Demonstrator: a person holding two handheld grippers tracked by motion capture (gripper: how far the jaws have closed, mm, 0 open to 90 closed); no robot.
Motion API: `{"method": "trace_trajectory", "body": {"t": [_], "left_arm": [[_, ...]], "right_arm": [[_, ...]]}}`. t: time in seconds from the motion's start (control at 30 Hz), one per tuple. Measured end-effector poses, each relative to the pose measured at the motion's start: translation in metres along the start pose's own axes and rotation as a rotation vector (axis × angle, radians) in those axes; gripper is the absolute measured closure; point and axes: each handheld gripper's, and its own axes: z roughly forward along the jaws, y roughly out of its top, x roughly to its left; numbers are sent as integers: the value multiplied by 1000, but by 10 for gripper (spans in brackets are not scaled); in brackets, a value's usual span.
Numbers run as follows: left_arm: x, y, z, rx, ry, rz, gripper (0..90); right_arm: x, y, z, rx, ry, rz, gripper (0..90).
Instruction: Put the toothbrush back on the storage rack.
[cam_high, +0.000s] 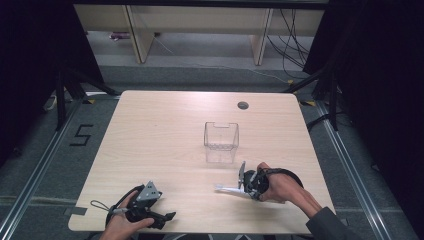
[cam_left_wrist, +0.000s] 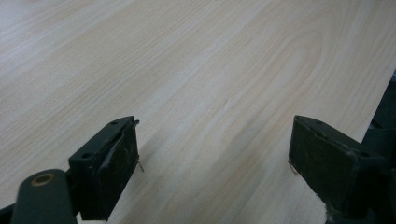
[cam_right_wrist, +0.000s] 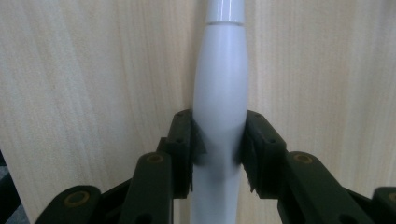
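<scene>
A slim white pen-like handle (cam_right_wrist: 220, 88) runs straight away from the camera in the right gripper view, and my right gripper (cam_right_wrist: 219, 140) is shut on its thick part. In the high view the same white handle (cam_high: 227, 189) points left from the right gripper (cam_high: 245, 189), low over the table near its front edge. A clear plastic box (cam_high: 221, 141) stands upright and open at the table's middle, a short way beyond the right gripper. My left gripper (cam_high: 167, 217) rests at the front left, open, jaws wide apart (cam_left_wrist: 215, 149) over bare wood.
The light wooden table (cam_high: 150, 135) has a round dark cable hole (cam_high: 243, 105) near its far edge. A "5" is marked on the floor (cam_high: 81, 135) at the left. Black stands, cables and wooden furniture legs lie beyond the table.
</scene>
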Motion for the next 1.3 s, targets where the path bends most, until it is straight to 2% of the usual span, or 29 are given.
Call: {"method": "trace_trajectory", "body": {"t": [0.07, 0.1, 0.17, 0.23, 0.27, 0.33, 0.37, 0.4, 0.43, 0.47, 0.5, 0.57, 0.63, 0.67, 0.7, 0.77, 0.8, 0.83, 0.87, 0.9, 0.93, 0.97, 1.0, 1.07, 1.13, 1.17, 1.23, 1.27, 1.3], "left_arm": [[1, 0, -1, 8, 1, 14, 152], [0, 0, 0, -1, 1, 2, 152], [0, 0, 0, -2, 0, 1, 152], [0, 0, 0, -1, 0, 1, 152], [0, 0, 0, -2, 1, 0, 152], [0, 0, 0, -1, 0, 1, 152], [0, 0, 0, -1, 1, 1, 152], [0, 0, 0, -2, 1, -1, 152], [0, 0, 0, -2, 1, -1, 152], [2, 0, 0, 12, 12, 11, 152], [2, 0, 0, 12, 12, 11, 152], [1, 0, 0, 11, 10, 10, 151], [1, 0, 0, 10, 10, 9, 152], [2, 0, 0, 11, 13, 11, 152], [2, 0, 0, 11, 13, 11, 152], [0, 0, 0, -1, 2, -1, 152], [0, 0, 0, -1, 2, -1, 152], [2, 0, 0, 14, 11, 14, 152], [1, 0, 0, 10, 11, 9, 151], [1, 0, 0, 10, 11, 9, 152], [1, 0, 0, 11, 12, 10, 152], [2, 0, 0, 11, 13, 12, 152], [2, 0, 0, 14, 11, 14, 152], [0, 0, 0, 0, 2, -1, 152], [0, 0, 0, -1, 1, -2, 152], [1, 0, 0, 9, 11, 8, 152], [2, 0, 0, 14, 12, 15, 152], [2, 0, -1, 12, 11, 16, 151], [2, 0, -1, 12, 11, 16, 152]], "right_arm": [[-1, -2, -1, 0, -12, 2, 661], [0, -2, -2, -1, -6, 29, 662], [0, -3, -3, 4, -14, 22, 662], [-2, -4, -4, -24, -24, 3, 662], [0, -5, -7, -26, -32, 38, 662], [0, -6, -10, -36, -38, 51, 662], [-3, -7, -11, -64, -43, 32, 662], [-1, -8, -14, -59, -47, 62, 662], [-1, -8, -14, -59, -47, 62, 662], [-5, -10, -17, -102, -60, 31, 662], [-5, -10, -17, -102, -60, 31, 662], [-4, -12, -23, -125, -76, 72, 663], [-4, -12, -24, -141, -78, 78, 663], [-4, -14, -30, -161, -90, 97, 663], [-4, -14, -30, -161, -90, 97, 663], [-4, -15, -39, -214, -107, 89, 663], [-4, -15, -39, -214, -107, 89, 663], [-5, -15, -42, -228, -111, 67, 663], [-3, -16, -49, -240, -109, 118, 663], [-5, -17, -52, -268, -124, 97, 663], [-5, -17, -52, -268, -124, 97, 663], [-5, -18, -57, -304, -122, 124, 663], [-8, -19, -59, -324, -129, 114, 663], [-9, -21, -62, -360, -127, 164, 662], [-11, -22, -63, -380, -131, 162, 663], [-12, -23, -64, -397, -144, 192, 662], [-15, -26, -65, -425, -150, 213, 662], [-17, -30, -66, -466, -157, 252, 663], [-17, -30, -66, -466, -157, 252, 663]]}}
